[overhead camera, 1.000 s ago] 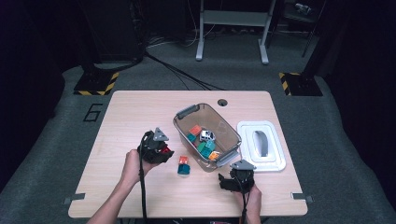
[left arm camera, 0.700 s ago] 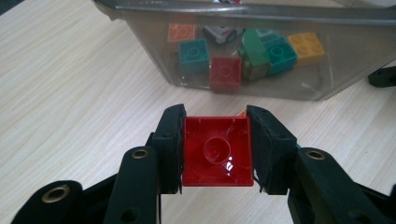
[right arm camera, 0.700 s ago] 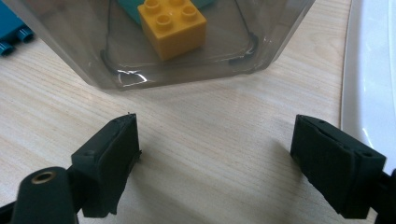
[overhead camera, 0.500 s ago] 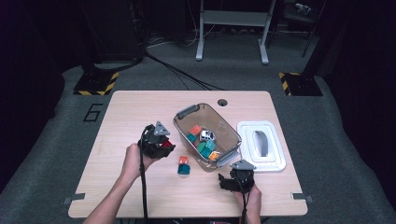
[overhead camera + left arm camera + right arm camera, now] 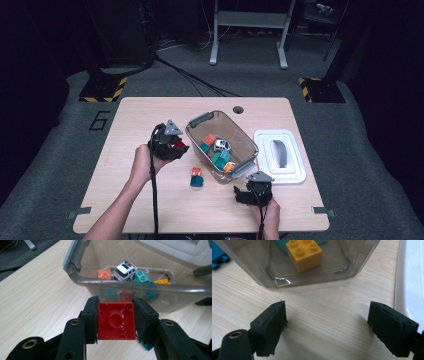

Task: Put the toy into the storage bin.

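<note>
My left gripper (image 5: 176,146) (image 5: 115,321) is shut on a red brick (image 5: 116,320) (image 5: 180,145), hollow underside toward the camera, held above the table just left of the clear plastic bin (image 5: 247,148) (image 5: 130,285). Inside the bin lie an orange brick (image 5: 104,274), a toy police car (image 5: 124,269) (image 5: 221,145), green and teal bricks (image 5: 143,277) and a yellow brick (image 5: 304,253) (image 5: 229,167). My right gripper (image 5: 248,193) (image 5: 327,326) stands open near the table's front edge, nothing between its fingers, facing the bin's near corner (image 5: 312,277).
A small orange-and-teal brick stack (image 5: 196,177) lies on the table in front of the bin. The bin's white lid (image 5: 295,170) with a grey handle rests to the right. A round cable hole (image 5: 238,109) sits near the table's far edge.
My left gripper has risen with the red brick and shifted slightly toward the bin. The right gripper has stayed where it was.
</note>
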Demonstrator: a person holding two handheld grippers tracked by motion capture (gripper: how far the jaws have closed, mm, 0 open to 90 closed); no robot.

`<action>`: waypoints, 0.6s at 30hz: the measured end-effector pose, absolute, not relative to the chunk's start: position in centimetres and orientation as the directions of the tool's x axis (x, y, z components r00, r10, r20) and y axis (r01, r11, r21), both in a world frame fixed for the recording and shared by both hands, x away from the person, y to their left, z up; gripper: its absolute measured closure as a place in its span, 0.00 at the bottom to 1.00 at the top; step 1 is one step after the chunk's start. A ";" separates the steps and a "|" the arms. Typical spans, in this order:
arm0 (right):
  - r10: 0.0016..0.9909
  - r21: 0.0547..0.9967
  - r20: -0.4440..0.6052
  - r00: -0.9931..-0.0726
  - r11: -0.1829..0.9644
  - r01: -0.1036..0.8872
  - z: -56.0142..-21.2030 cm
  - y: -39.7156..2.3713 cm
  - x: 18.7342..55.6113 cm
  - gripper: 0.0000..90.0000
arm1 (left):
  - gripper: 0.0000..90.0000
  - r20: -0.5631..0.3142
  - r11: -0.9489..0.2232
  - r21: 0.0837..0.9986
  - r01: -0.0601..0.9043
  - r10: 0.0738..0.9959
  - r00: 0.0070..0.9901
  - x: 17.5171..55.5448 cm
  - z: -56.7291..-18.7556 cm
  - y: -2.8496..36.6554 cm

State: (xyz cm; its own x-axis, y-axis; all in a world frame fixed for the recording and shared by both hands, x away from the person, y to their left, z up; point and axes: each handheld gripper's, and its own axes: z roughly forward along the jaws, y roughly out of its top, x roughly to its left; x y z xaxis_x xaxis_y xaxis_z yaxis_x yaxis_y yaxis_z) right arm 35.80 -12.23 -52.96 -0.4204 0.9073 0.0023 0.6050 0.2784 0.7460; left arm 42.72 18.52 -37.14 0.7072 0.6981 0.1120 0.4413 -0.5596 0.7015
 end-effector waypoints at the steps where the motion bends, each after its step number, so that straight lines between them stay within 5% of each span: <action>1: 0.907 0.746 0.002 -0.420 0.278 0.605 -53.0 -12.2 35.8 0.17 | 0.66 0.112 -0.560 0.701 0.441 0.698 0.707 42.7 -37.1 18.5; 18: 0.907 0.746 0.002 -0.420 0.279 0.605 -53.0 -12.2 35.8 0.17 | 0.66 0.145 -0.580 0.712 0.396 0.673 0.725 44.2 -35.1 15.8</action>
State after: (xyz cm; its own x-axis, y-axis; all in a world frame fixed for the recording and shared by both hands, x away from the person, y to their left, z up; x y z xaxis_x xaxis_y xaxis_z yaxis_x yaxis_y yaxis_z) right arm 35.79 -12.23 -52.96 -0.4205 0.9073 0.0017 0.6047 0.2788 0.7460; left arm 44.24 15.77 -35.06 0.7250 0.6733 0.1450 0.3964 -0.5801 0.7116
